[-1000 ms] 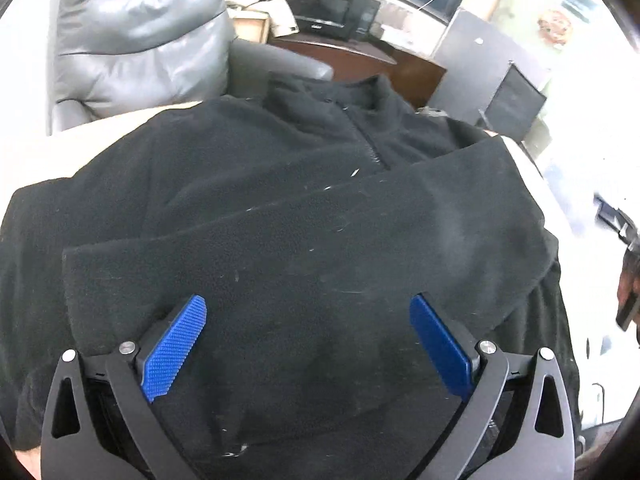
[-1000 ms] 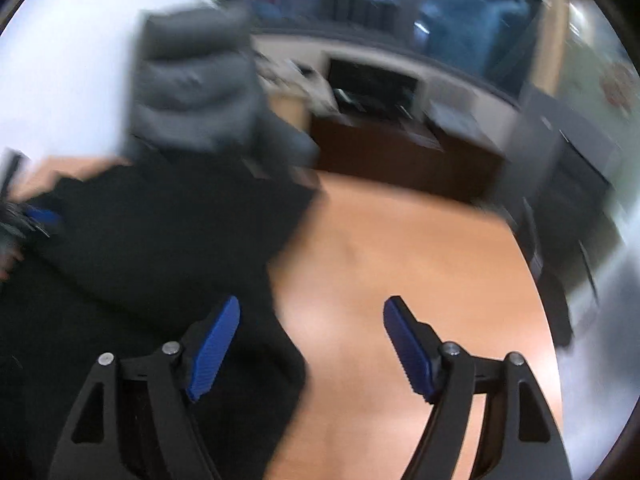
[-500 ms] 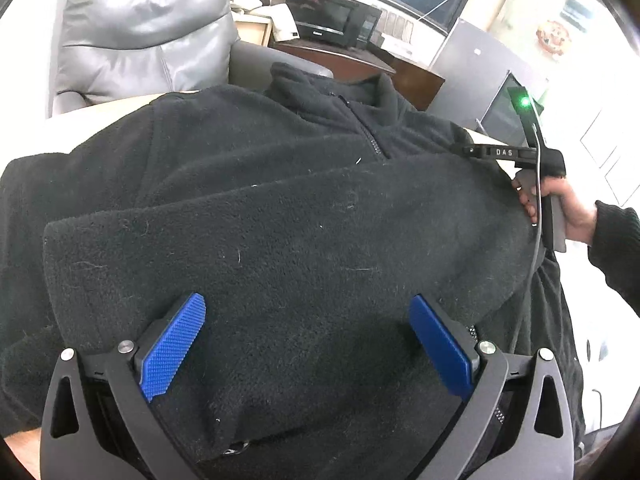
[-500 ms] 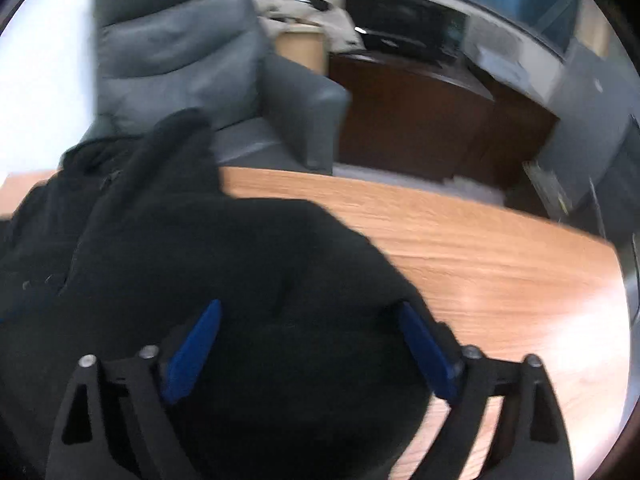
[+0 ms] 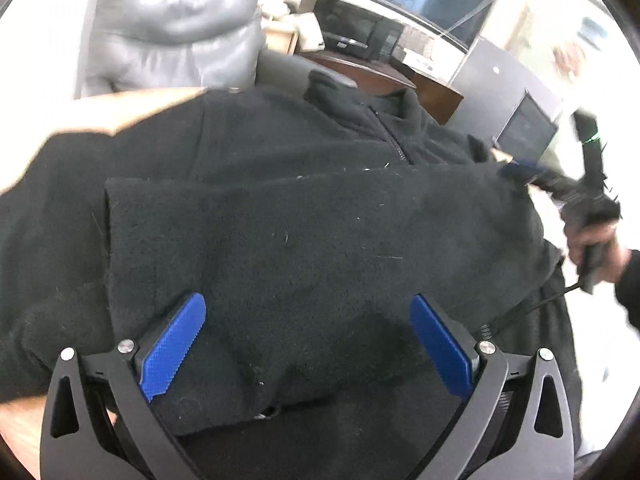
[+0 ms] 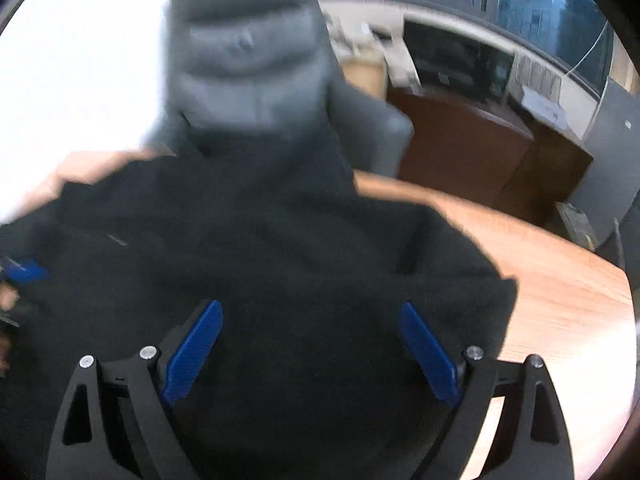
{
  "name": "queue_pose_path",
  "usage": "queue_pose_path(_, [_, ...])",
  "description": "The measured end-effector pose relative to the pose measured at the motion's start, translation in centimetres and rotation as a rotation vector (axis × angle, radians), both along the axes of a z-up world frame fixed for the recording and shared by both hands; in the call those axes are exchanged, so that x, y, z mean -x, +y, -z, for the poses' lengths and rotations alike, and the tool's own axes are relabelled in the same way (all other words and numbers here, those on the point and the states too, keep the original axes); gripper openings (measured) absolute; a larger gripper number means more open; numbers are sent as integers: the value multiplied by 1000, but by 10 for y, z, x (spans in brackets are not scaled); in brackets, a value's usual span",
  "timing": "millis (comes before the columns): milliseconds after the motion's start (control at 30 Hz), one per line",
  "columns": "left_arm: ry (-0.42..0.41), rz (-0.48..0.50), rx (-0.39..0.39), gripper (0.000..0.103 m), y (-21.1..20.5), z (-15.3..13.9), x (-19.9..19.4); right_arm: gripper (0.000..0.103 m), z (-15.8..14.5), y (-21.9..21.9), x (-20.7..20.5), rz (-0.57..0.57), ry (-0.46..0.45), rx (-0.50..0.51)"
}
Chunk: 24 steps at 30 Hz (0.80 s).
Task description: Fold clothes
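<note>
A black fleece jacket [image 5: 304, 216] with a zip collar lies spread on the wooden table [image 6: 560, 292], one sleeve folded flat across its chest. My left gripper [image 5: 308, 320] hovers over the folded sleeve, jaws wide open, nothing pinched between the blue pads. In the same view the right gripper [image 5: 520, 170] shows at the jacket's right shoulder, held by a hand [image 5: 592, 240]. The right wrist view is blurred: my right gripper [image 6: 310, 320] stands open above the black fleece [image 6: 280, 248], its pads apart on either side of the cloth.
A grey leather armchair [image 5: 172, 28] stands behind the table's far edge. A dark wooden cabinet [image 6: 472, 148] with a black microwave [image 5: 356, 36] sits further back. Bare tabletop lies to the right of the jacket in the right wrist view.
The right gripper swept left from bare table onto the jacket's shoulder area. The left gripper drifted slightly over the folded sleeve; its jaws stayed wide apart.
</note>
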<state>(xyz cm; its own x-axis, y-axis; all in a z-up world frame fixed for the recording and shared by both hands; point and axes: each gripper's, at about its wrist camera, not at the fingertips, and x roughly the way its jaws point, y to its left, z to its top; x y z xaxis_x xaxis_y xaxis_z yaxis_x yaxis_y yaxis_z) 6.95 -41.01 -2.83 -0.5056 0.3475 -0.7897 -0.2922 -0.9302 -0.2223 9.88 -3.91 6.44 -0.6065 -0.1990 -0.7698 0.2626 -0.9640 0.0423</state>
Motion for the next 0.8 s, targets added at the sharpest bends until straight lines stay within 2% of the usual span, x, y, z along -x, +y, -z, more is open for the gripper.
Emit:
queue_pose_path(67, [6, -1, 61, 103, 9, 2, 1, 97, -8, -8, -21, -35, 36, -68])
queue_pose_path(133, [3, -11, 61, 103, 7, -1, 1, 98, 14, -13, -22, -2, -77, -175])
queue_pose_path(167, [1, -17, 41, 103, 4, -4, 2, 96, 27, -10, -24, 27, -147, -201])
queue_pose_path(200, [1, -31, 13, 102, -1, -8, 2, 92, 30, -8, -25, 44, -170, -200])
queue_pose_path(300, [43, -139, -33, 102, -37, -32, -9, 92, 8, -14, -40, 70, -90, -159])
queue_pose_path(433, [55, -478, -144, 102, -145, -59, -40, 94, -27, -46, -41, 39, -35, -92])
queue_pose_path(500, [54, -696, -275, 103, -222, -62, -69, 94, -21, -64, -24, 18, -35, -94])
queue_pose_path(533, [56, -790, -300, 103, -255, -62, -82, 94, -16, -73, -20, 12, -42, -84])
queue_pose_path(633, [55, -1005, -193, 103, -326, -61, -110, 94, -8, -100, -11, -11, -57, -54])
queue_pose_path(700, [3, -1105, -146, 103, -360, -52, -118, 94, -8, -113, -13, -38, -51, -44])
queue_pose_path(800, [-49, -1176, -92, 103, -392, -36, -120, 94, -5, -140, -11, -76, -39, -43])
